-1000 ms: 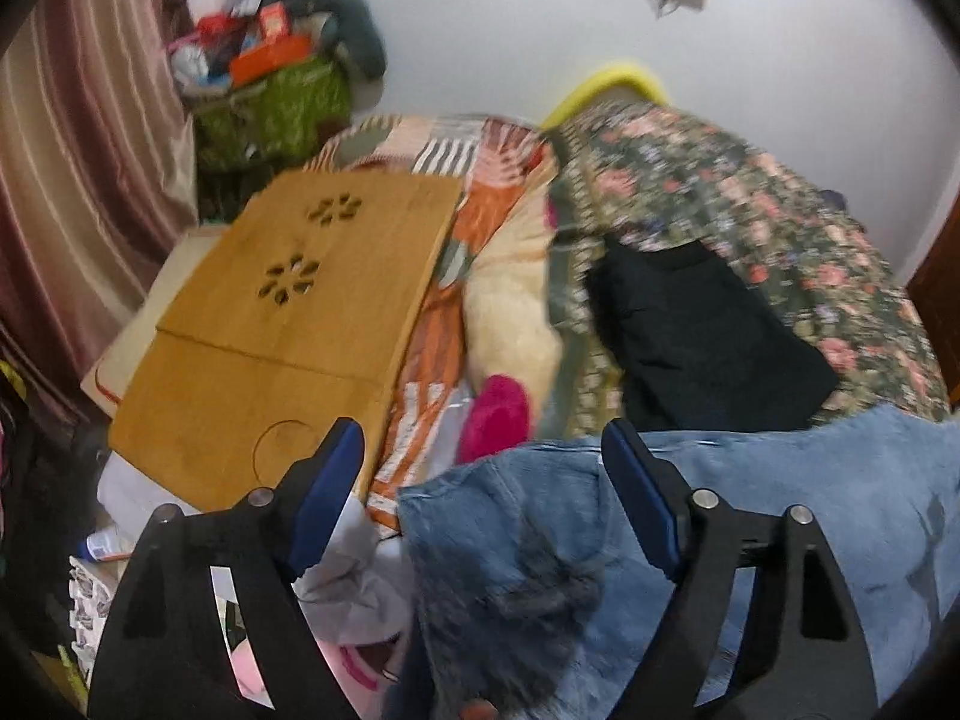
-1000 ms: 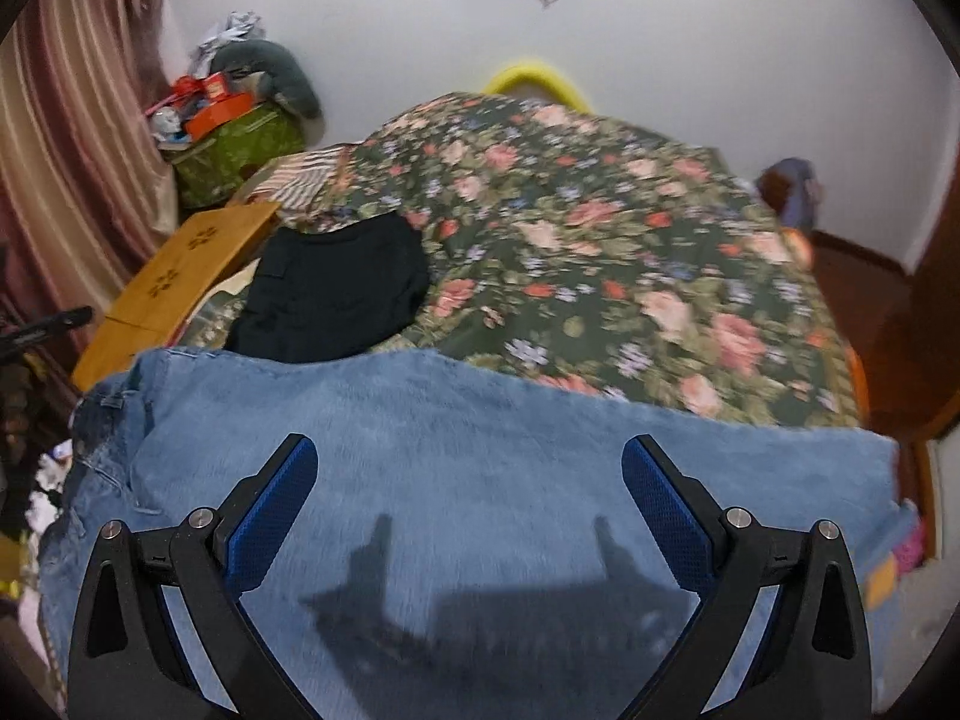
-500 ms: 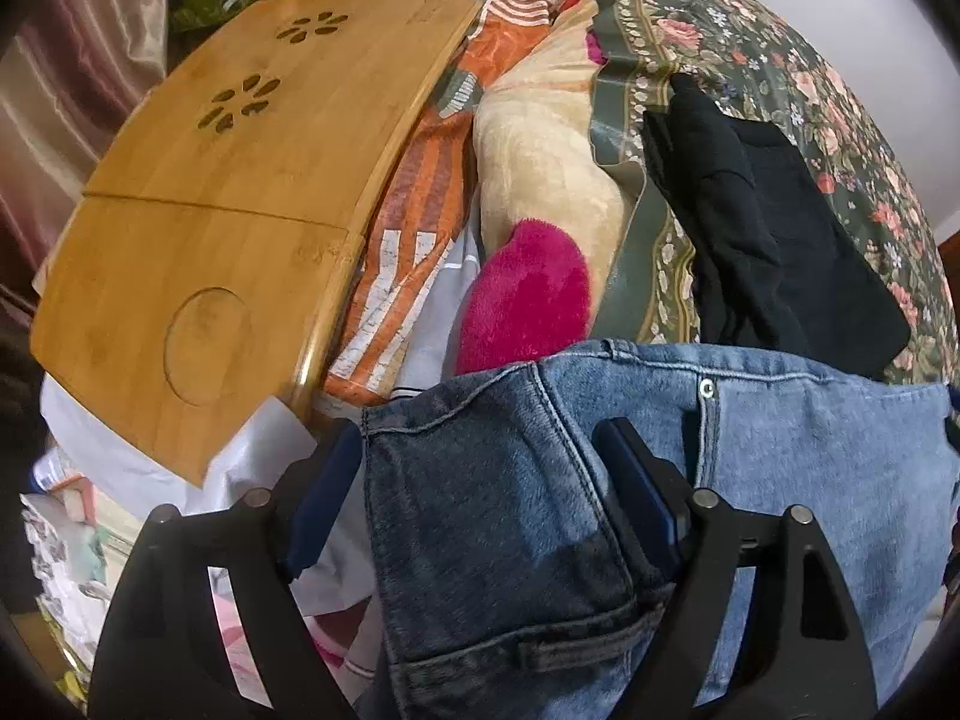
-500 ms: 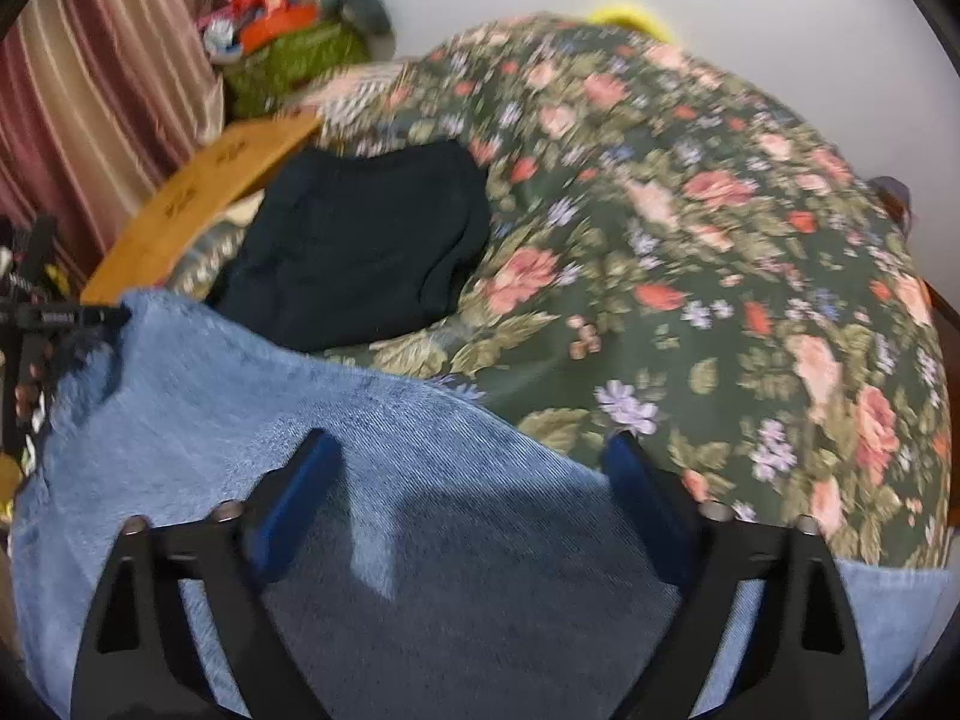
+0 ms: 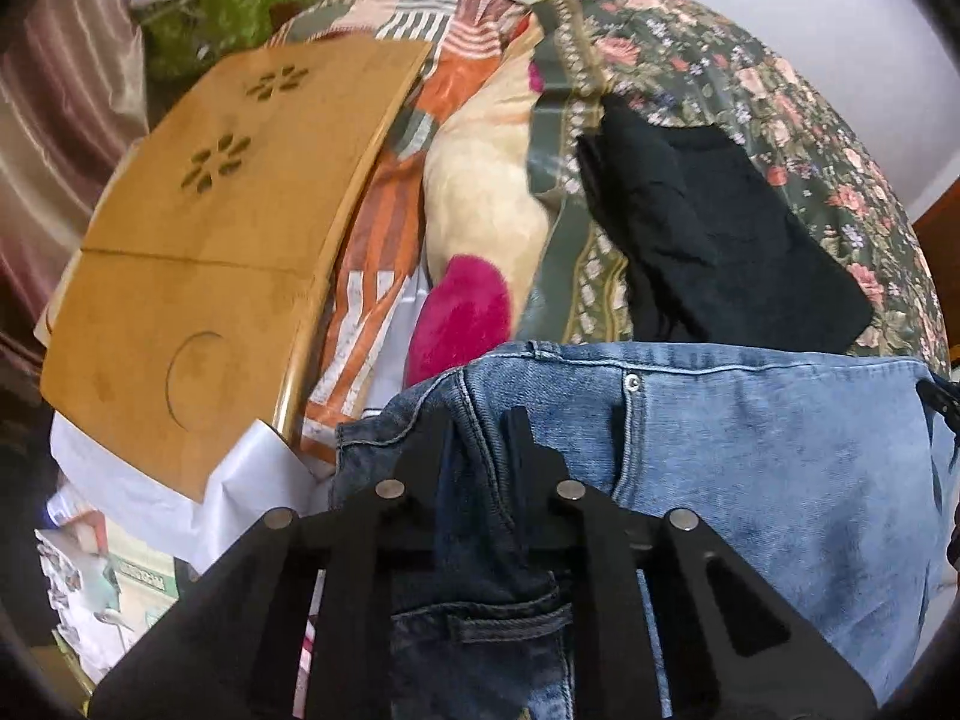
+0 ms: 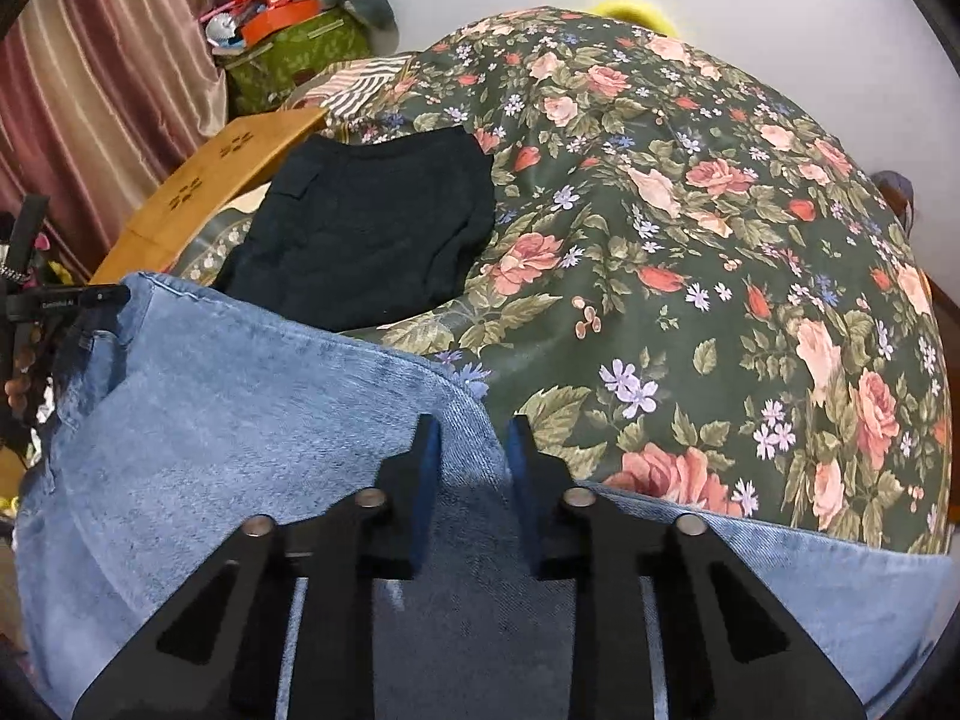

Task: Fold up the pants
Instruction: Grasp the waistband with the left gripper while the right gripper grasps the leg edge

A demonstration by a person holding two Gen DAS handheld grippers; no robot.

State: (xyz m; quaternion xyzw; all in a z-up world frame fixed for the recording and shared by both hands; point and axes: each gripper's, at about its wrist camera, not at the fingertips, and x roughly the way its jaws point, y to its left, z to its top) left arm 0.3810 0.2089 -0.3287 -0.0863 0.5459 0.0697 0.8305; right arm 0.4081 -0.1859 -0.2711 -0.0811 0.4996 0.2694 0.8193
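The left claw (image 5: 477, 429) pinches the waistband end of the blue jeans (image 5: 750, 450); its jaws have come together with a bunch of denim pressed between them. In its view, going left to right: a striped curtain (image 5: 54, 120), a wooden lap table (image 5: 198, 240) lying flat, an orange patterned cloth (image 5: 384, 240), a cream and pink plush cushion (image 5: 480, 228), then folded black pants (image 5: 720, 228) on the bed's floral bedspread (image 5: 810, 108).

The right claw (image 6: 471, 453) is closing on the far edge of the jeans (image 6: 240, 420), with a fold of the blue denim pressed between its blue pads (image 6: 429, 468). The jeans lie spread across the near edge of the bed, in front of the black pants (image 6: 366, 228). In this view the left claw (image 6: 66, 300) shows at the far left edge, at the waistband. The bedspread (image 6: 690, 210) fills the right side.
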